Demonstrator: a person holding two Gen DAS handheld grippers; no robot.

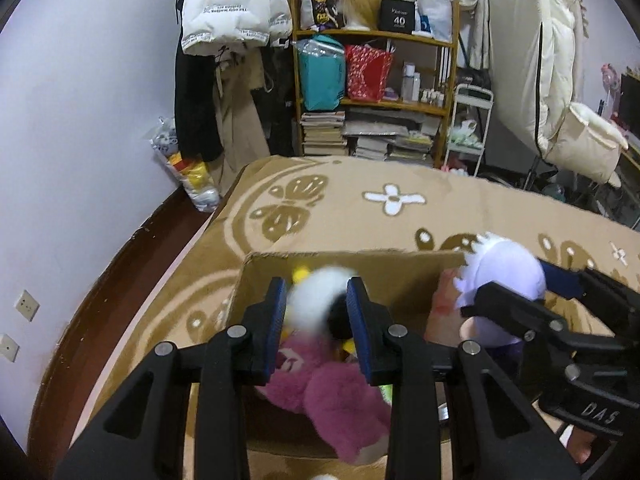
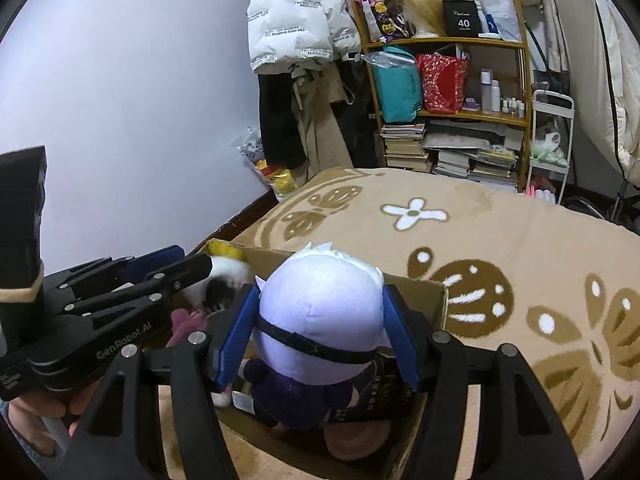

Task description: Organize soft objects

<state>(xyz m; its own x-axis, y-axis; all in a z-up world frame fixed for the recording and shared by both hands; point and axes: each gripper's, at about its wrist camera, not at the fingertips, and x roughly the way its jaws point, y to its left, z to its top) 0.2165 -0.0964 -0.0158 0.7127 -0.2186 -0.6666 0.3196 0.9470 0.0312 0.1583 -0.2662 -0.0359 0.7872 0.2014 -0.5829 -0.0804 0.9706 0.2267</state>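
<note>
An open cardboard box (image 1: 360, 258) (image 2: 416, 284) stands on a tan flowered blanket (image 1: 360, 204). A pink plush (image 1: 340, 404) (image 2: 188, 320) lies inside it. My left gripper (image 1: 316, 292) (image 2: 196, 260) hangs over the box's left half. A blurred white and black plush toy (image 1: 320, 300) (image 2: 228, 276) fills the narrow gap between its blue pads. My right gripper (image 2: 320, 292) (image 1: 508, 284) is shut on the pale lavender head of a doll (image 2: 320, 304) (image 1: 504, 264) with white hair, a black blindfold and dark clothes. The doll hangs over the box's right half.
A pale wall and a dark wooden bed edge (image 1: 120, 264) run along the left. Behind the bed stand a wooden shelf (image 1: 376, 36) with bags and books, hanging coats (image 1: 224, 8) and a white trolley (image 1: 468, 128). A person's hand (image 2: 36, 412) holds the left gripper.
</note>
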